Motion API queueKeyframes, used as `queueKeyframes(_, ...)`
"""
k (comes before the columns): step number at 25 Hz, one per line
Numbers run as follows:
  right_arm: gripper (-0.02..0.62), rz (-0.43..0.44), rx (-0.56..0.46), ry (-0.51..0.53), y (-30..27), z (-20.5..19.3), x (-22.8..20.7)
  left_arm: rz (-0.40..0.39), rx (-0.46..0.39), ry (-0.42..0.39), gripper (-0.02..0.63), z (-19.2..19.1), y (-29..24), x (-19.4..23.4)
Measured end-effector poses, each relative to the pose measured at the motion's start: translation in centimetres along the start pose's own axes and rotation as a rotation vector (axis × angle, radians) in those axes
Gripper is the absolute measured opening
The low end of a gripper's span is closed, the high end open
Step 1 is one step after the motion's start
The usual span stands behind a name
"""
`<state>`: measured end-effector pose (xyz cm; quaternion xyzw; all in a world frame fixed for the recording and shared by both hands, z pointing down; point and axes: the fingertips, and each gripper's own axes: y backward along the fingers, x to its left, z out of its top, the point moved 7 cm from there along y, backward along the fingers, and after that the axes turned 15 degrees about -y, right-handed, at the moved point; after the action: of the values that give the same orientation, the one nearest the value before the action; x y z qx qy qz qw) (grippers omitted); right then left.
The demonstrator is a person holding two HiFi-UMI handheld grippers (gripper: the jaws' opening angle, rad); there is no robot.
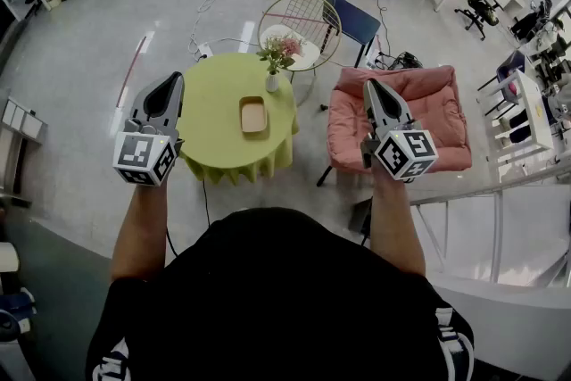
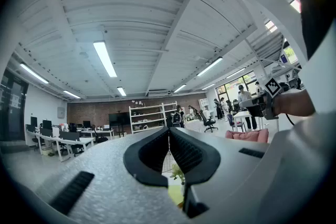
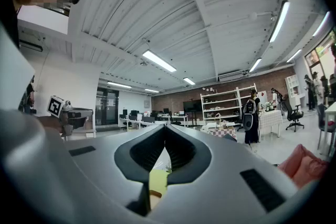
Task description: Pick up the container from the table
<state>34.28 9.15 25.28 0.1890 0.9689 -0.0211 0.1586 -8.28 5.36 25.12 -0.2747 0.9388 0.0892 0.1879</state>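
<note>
Head view: a small, shallow, tan container [image 1: 253, 115] is seen lying open side up near the middle of a round yellow-green table [image 1: 214, 134], just in front of a vase [image 1: 273, 81] of flowers. The left gripper [image 1: 172, 78] is held over the table's left edge. The right gripper [image 1: 368, 84] is held well off to the right, over a pink armchair [image 1: 437, 98]. Neither is near the container, and nothing is carried.

Left gripper view: the jaws of the left gripper [image 2: 168, 132] are shown pressed together along their length, with nothing between them. Only a sliver of table [image 2: 176, 195] and the flowers can be made out beneath them; the container is not seen.

Right gripper view: the jaws of the right gripper [image 3: 165, 129] are likewise closed tip to tip and empty. A strip of table [image 3: 157, 180] is seen through the gap behind the tips. A brownish patch below it may be the container, though this cannot be told for sure.

The container is judged to be light and stiff, with thin, low walls that may be smooth. It would best be taken by one wall, with one jaw inside and one outside. The side away from the vase should be chosen, since the vase could easily be tipped. The jaws must be opened first.
</note>
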Motion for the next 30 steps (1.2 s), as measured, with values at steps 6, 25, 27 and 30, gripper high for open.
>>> queueKeyframes(6, 0.011, 0.014, 0.004, -0.005, 0.9, 0.2, -0.4, 0.013, -0.007, -0.006, 0.017, 1.2, 0.8, -1.0)
queueKeyframes(25, 0.014, 0.145, -0.002, -0.054, 4.0, -1.7, -1.7, 0.008, 0.036, -0.033, 0.017, 2.6, 2.8, -5.7)
queueKeyframes(27, 0.014, 0.144, 0.008, -0.065, 3.8, -2.3, -1.9, 0.007, 0.041, -0.038, 0.017, 2.3, 2.8, -5.9)
queueKeyframes(30, 0.014, 0.147, 0.028, -0.065, 3.3, -2.9, -1.6, 0.018, 0.04, -0.016, 0.017, 1.8, 3.3, -5.7)
